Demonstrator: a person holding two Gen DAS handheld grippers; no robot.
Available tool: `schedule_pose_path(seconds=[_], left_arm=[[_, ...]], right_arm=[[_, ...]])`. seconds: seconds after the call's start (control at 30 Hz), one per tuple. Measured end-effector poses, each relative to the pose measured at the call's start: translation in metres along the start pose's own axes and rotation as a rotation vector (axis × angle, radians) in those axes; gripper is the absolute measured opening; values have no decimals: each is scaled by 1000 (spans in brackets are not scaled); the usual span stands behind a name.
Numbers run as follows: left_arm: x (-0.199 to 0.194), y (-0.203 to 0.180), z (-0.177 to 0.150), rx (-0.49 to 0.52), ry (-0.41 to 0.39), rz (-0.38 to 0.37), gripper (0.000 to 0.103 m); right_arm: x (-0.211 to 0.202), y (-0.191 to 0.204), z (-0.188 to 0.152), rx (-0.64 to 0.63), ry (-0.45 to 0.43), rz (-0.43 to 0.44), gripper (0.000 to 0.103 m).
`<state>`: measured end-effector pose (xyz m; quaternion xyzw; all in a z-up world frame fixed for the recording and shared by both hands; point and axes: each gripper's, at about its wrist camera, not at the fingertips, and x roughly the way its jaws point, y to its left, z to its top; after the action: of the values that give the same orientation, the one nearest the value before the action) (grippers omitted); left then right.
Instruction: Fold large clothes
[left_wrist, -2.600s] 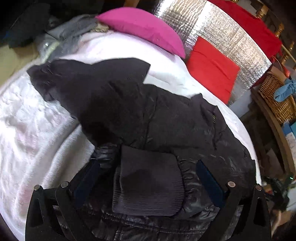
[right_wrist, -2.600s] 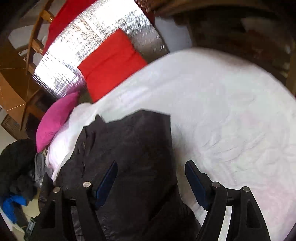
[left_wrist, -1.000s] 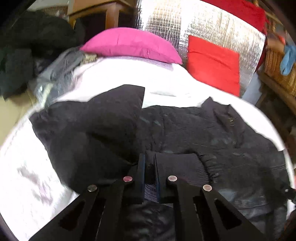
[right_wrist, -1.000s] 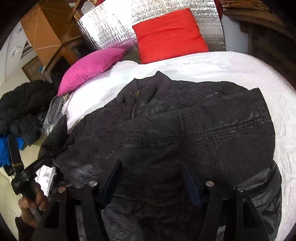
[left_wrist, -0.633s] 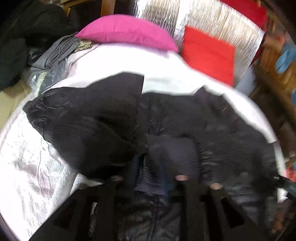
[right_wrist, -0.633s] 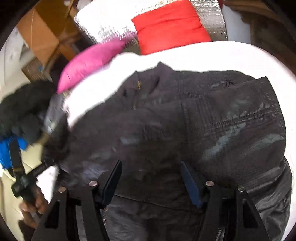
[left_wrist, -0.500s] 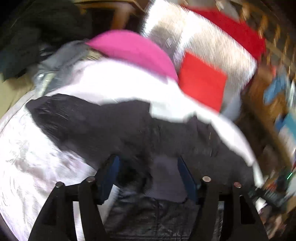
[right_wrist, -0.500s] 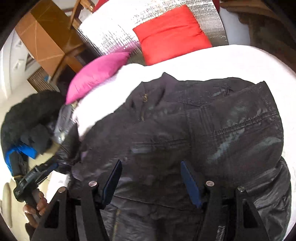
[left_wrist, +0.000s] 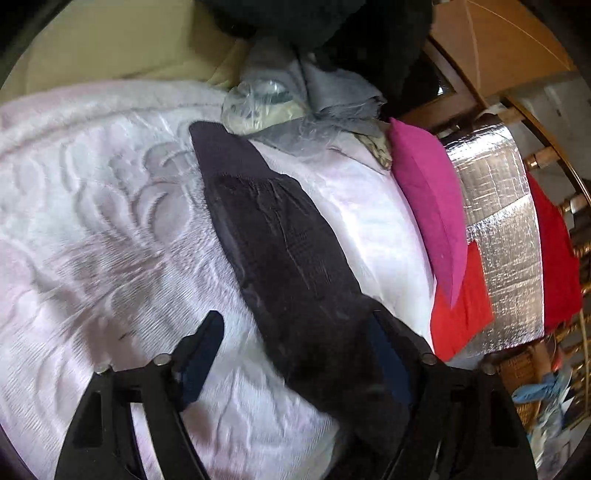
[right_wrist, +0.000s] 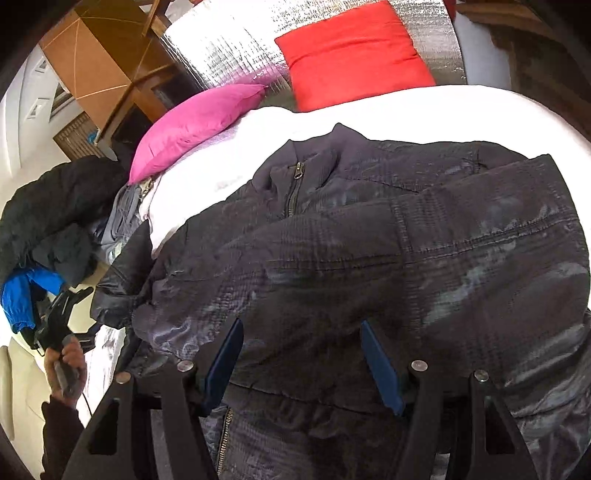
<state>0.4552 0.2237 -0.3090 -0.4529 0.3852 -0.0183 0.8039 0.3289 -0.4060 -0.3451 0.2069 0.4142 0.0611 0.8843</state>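
On the pale pink embossed bedspread lies the large black quilted zip-front jacket, front up, collar toward the pink cushion and red cushion. Its one long dark sleeve stretches out flat toward the grey clothes heap. Over that sleeve's upper part hangs the left gripper, jaws apart but closing a little, pads pressing on nothing. Over the jacket's hem the right gripper hangs, jaws apart and empty. The step in hand looks like folding the outstretched sleeve across the body. To do it well, pinch near the knit cuff rather than mid-sleeve, lift just clear, carry it straight across the chest, and let the right gripper pin the body so slippery fabric does not drag.
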Motion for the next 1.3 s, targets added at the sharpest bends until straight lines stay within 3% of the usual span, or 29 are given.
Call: schedule_pose_path(seconds=[0.13,0.27,0.37,0.4,0.47,0.67,0.8,1.0,1.17,1.3], left_arm=[[30,4,9,-35,27,10,61],[44,12,13,-51,19,30,44],[50,14,20,-46,12,57,25],[51,12,20,-33,7,68,15],[48,0,19,18,-14,80,10],[16,-81,0,251,-89,22,7],[-13,-144,-46,427,-90,-54,6],[-38,-213,-147,666,-21,-176,5],[-22,-240,-225,794,107,-204,5],[14,-242,-276,853,290,-177,6]], right_arm=[[0,-3,2,-1,-8,-7,69],[1,-5,3,3,-12,-13,70],[1,-7,4,4,-12,-20,69],[1,-7,4,5,-14,-23,69],[-1,-10,6,9,-22,-32,69],[-24,-21,13,52,-90,-38,69],[-39,-33,16,95,-128,-45,69],[-57,-50,20,145,-170,-49,69],[-70,-59,18,170,-187,-44,69],[-76,-64,16,183,-195,-41,70]])
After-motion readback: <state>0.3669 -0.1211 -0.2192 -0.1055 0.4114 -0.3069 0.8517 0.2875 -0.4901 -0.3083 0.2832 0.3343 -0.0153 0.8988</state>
